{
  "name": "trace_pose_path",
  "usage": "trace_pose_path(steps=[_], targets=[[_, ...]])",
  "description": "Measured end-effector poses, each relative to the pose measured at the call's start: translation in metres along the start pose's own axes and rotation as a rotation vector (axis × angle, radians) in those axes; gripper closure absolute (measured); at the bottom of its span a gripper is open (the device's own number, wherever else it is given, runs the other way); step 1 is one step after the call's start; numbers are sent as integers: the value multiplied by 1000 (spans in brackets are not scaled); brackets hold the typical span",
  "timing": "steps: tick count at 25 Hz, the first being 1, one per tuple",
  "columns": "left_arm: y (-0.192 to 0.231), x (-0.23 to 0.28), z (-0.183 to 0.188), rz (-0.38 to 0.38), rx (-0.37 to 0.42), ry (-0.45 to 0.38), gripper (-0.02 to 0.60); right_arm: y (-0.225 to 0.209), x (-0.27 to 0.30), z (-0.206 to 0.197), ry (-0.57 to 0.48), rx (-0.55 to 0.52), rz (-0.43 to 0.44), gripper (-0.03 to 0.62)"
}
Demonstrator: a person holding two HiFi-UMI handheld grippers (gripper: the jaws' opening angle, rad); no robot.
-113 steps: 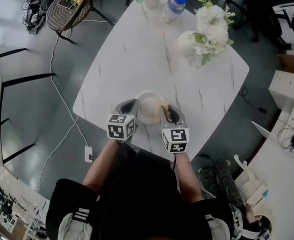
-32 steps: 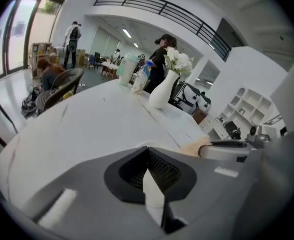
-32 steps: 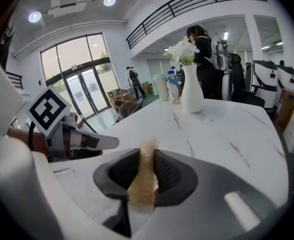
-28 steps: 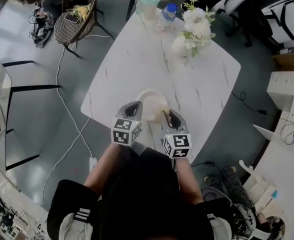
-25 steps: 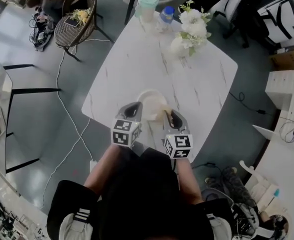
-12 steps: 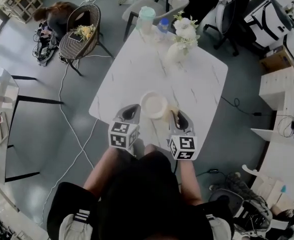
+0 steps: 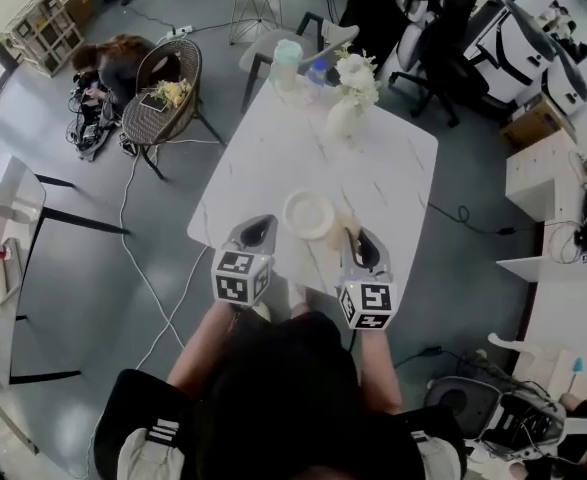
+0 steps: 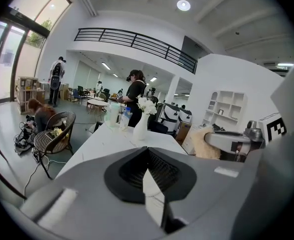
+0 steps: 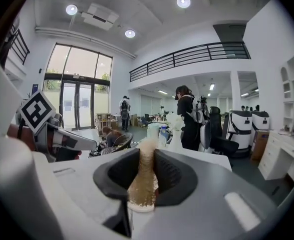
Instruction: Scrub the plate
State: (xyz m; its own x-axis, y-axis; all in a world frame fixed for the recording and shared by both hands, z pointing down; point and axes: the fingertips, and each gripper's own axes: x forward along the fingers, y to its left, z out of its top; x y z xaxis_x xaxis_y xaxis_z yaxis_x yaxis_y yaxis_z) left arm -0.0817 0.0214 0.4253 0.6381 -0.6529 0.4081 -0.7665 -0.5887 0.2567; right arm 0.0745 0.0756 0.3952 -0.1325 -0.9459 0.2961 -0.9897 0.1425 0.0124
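The only print I could make out was the black-and-white square markers on the left cube [image 7: 241, 275] and the right cube [image 7: 367, 304]. The plate [image 7: 308, 214] was round and plain cream-white with a raised rim. It sat face up between the two grippers, over the near end of the white, grey-veined table [image 7: 273, 148]. My left gripper [image 8: 148, 170] was clamped tight on a thin white edge, the plate's rim. My right gripper [image 9: 145, 170] pinched a tan, grainy sponge [image 9: 142, 184] just beside the plate.
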Motion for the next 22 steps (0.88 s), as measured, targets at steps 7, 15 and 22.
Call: trace_pose_path(steps=[7, 15, 22], targets=[[-4, -45, 5, -25, 20, -29, 575, 21, -41, 17, -63, 3, -38, 503], [-11, -76, 5, -50, 47, -46, 575, 42, -75, 18, -93, -7, -48, 503], [-29, -87, -4, -71, 55, -38, 575, 42, -96, 17, -113, 9, -68, 503]])
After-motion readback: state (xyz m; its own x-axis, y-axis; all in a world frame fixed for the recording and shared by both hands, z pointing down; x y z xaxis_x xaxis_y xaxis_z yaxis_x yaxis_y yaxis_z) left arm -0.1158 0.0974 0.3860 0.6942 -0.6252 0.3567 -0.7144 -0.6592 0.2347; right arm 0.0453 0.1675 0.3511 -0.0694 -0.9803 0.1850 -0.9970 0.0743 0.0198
